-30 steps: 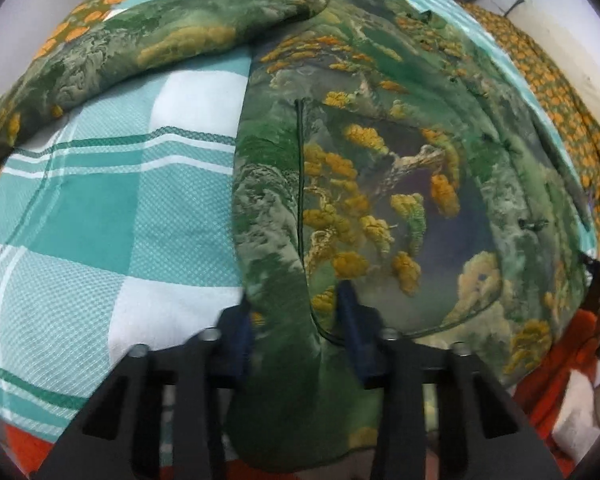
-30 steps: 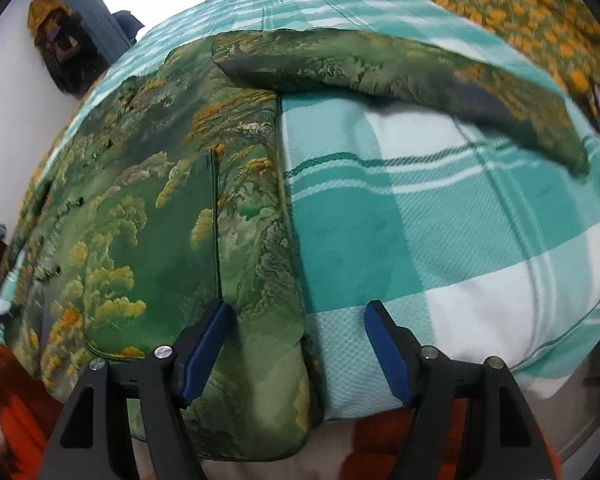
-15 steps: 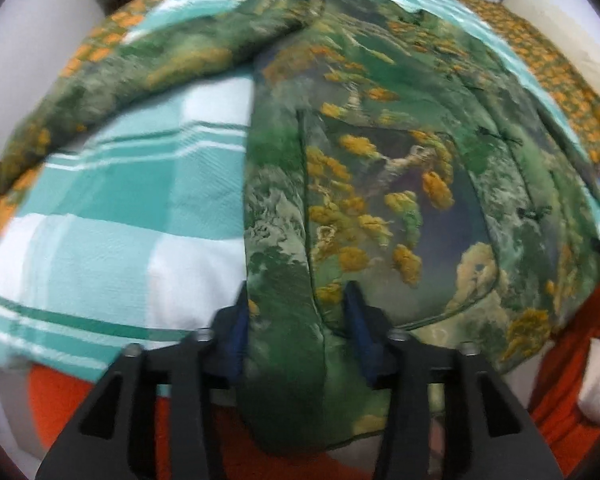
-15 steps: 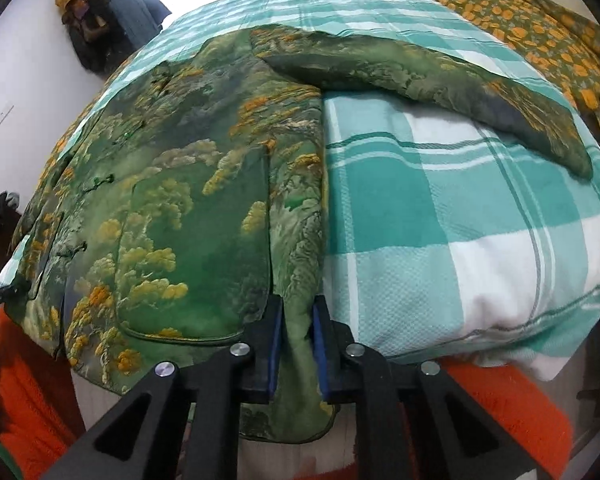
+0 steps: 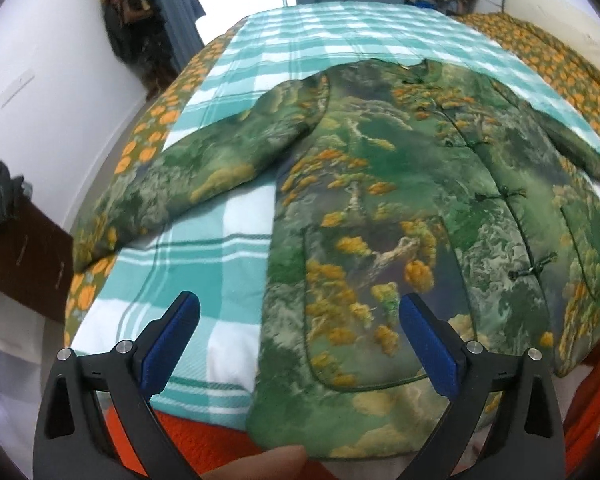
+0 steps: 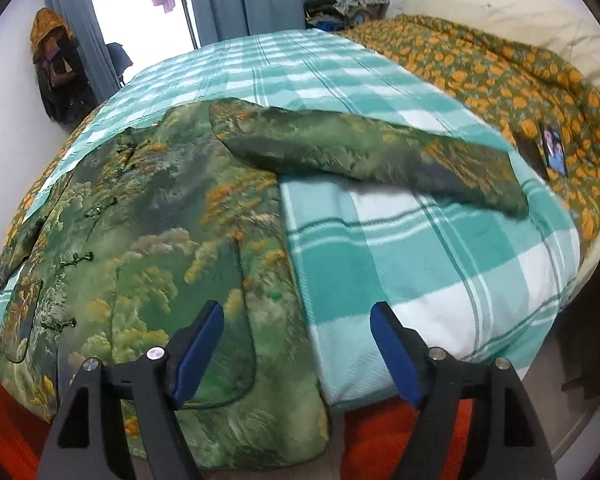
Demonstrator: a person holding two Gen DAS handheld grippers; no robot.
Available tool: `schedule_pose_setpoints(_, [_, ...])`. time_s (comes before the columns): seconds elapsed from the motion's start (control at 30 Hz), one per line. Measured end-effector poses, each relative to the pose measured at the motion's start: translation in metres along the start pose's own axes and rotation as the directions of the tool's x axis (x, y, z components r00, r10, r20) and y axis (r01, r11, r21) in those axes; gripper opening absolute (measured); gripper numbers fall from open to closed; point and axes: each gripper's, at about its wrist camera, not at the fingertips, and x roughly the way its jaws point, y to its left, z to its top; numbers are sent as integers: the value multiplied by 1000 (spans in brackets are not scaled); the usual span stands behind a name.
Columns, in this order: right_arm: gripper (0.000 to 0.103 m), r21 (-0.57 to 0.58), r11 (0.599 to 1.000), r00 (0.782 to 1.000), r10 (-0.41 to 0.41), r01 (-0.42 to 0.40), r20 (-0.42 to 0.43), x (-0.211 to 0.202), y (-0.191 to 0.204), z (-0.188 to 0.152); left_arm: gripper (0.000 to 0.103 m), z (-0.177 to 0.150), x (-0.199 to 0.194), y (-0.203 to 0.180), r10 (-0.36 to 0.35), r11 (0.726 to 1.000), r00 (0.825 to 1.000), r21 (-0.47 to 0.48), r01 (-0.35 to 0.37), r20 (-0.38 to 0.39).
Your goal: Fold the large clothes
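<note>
1. At the far left of the left wrist view a dark brown cabinet [image 5: 24,256] stands against the white wall, beside the bed

2. The teal-and-white checked blanket [image 5: 204,280] covers the bed, with an orange-flowered quilt [image 5: 148,148] showing along its left edge

3. The green jacket [image 5: 380,216], printed with trees and yellow-orange foliage, lies face up and flat on the blanket, its hem hanging over the near edge of the bed above an orange cloth [image 5: 204,436]

4. Its one sleeve [image 5: 188,184] stretches out to the left across the blanket

5. The left gripper [image 5: 300,332] hangs above the jacket's hem corner; its jaws are opening, released, the cloth lying below them and no pad pressing on it

6. A fingertip [image 5: 268,460] of the person shows at the bottom edge

7. In the right wrist view the jacket [image 6: 148,264] fills the left half, and its other sleeve [image 6: 364,152] reaches right over the blanket [image 6: 440,272]

8. The right gripper [image 6: 296,344] straddles the jacket's side edge; its jaws are opening, released, gripping nothing

9. At the far right a phone [image 6: 554,156] lies on the flowered quilt [image 6: 500,80]
</note>
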Motion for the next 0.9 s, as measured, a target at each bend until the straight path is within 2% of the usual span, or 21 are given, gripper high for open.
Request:
schedule_pose_setpoints(0.13, [77,-25,1000,1000,8,-8,4,1,13,-1,100,-3,-5,-8,12,1000,1000,26,-12,15])
schedule_pose_setpoints(0.3, [77,-37,999,1000,-9,9,4,4,18,-5,101,-3,-3,-14,-13,1000,1000,-2,13,13])
schedule_pose_setpoints(0.4, [77,-28,999,1000,-21,22,4,7,16,-5,102,0,16,-23,-64,998,998,-24,64,-9])
schedule_pose_setpoints(0.47, [77,-19,999,999,-36,36,-3,11,14,-4,102,2,40,-29,-140,989,988,-58,137,-65])
schedule_pose_setpoints(0.5, [77,-13,999,999,-39,39,-5,12,14,-4,102,1,49,-32,-155,986,984,-69,149,-87])
schedule_pose_setpoints(0.57, [77,-3,999,999,-41,41,1,12,12,-3,102,-1,73,-40,-152,987,978,-78,142,-143])
schedule_pose_setpoints(0.63, [77,3,999,999,-39,39,14,10,10,-3,103,-5,85,-46,-140,989,976,-65,131,-166])
schedule_pose_setpoints(0.9, [77,89,996,1000,-30,30,3,22,-13,-9,103,-18,83,-57,-99,995,990,-33,96,-97])
